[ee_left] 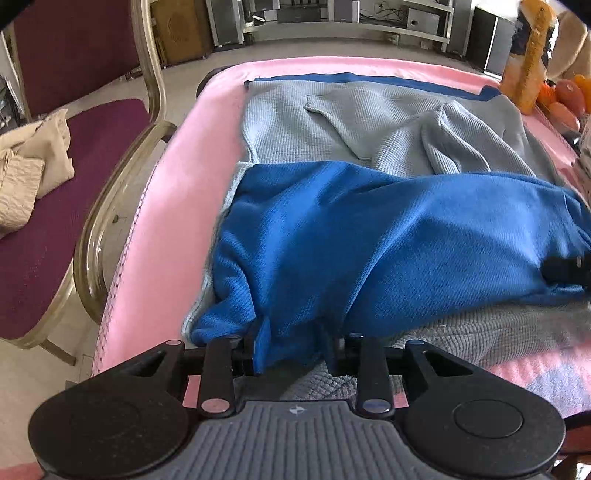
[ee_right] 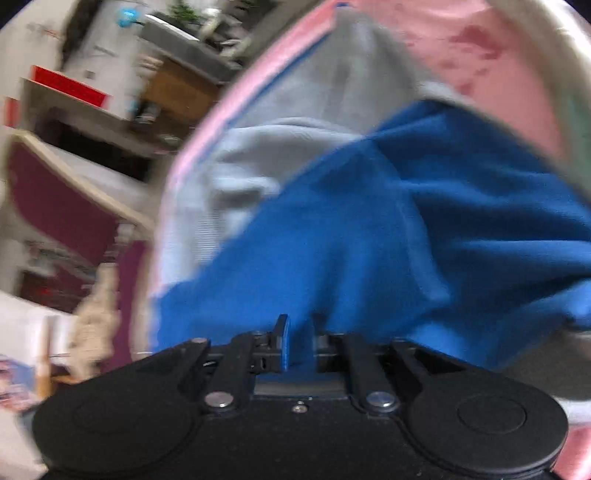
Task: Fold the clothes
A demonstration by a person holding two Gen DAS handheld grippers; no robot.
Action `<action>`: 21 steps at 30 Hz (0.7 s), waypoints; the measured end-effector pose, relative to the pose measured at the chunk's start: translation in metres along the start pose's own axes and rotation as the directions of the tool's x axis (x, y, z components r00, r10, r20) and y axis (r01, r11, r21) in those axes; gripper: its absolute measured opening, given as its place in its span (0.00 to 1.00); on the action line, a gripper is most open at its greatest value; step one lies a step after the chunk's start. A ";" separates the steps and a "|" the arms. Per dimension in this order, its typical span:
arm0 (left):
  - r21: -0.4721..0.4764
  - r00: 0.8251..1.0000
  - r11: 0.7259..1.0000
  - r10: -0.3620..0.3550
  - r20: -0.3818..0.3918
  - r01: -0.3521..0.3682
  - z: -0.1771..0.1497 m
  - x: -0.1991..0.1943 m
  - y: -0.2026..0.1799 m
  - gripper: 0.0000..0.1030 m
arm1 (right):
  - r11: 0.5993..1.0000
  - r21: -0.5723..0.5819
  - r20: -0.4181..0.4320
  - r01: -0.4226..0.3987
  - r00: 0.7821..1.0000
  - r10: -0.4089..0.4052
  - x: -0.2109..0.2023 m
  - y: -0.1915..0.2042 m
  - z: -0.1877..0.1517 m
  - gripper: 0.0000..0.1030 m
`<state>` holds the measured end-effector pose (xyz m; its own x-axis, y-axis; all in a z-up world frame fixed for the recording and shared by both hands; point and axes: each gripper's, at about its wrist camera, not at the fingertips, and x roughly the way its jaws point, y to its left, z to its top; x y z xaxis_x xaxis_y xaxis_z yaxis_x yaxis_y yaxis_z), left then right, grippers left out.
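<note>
Chair, shelving and fruit around the bench

A maroon chair (ee_left: 74, 155) on the left carries beige cloth (ee_left: 33, 166); grey shelving (ee_left: 332, 18) stands far back (orange fruit (ee_left: 565, 99) far right).

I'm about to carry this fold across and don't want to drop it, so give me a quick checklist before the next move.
1. Left gripper clamped on the blue fabric: ok.
2. Right gripper clamped on the blue fabric: ok.
3. Grey sweater lying flat ahead: not ok, a sleeve is bunched.
4. Pink cover free of stray items on the left side: ok.
5. Right view sharp enough to judge the far edge: not ok, blurred.
</note>
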<state>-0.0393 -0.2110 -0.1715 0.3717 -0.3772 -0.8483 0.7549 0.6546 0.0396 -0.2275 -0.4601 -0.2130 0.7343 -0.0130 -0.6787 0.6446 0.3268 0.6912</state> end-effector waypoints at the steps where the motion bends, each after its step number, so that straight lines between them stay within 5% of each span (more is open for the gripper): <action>1: 0.003 1.000 1.000 0.000 -0.003 0.000 -0.001 0.001 0.000 0.30 | 1.000 0.025 0.015 0.018 1.000 -0.018 -0.005 -0.006 0.001 0.00; 7: -0.038 1.000 0.999 -0.008 0.018 0.009 0.002 -0.004 0.004 0.30 | 0.974 0.159 0.155 0.160 0.970 -0.185 -0.054 -0.036 0.004 0.02; 14: -0.151 0.984 0.981 -0.097 0.148 0.119 -0.006 -0.038 0.021 0.24 | 0.994 0.084 0.270 0.072 0.958 -0.093 -0.108 -0.029 -0.012 0.10; 18: -0.027 0.971 0.983 -0.173 0.164 0.180 -0.012 -0.044 -0.007 0.25 | 0.999 -0.014 0.196 0.037 0.980 -0.034 -0.098 -0.021 -0.016 0.10; 21: 0.092 0.973 0.985 -0.157 0.169 0.143 -0.018 -0.043 -0.033 0.25 | 0.993 -0.098 0.126 0.065 0.991 -0.053 -0.082 -0.005 -0.022 0.10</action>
<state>-0.0900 -0.2043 -0.1455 0.3345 -0.5808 -0.7421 0.8466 0.5311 -0.0340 -0.2957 -0.4395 -0.1660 0.7201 -0.1489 -0.6777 0.6673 0.4164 0.6176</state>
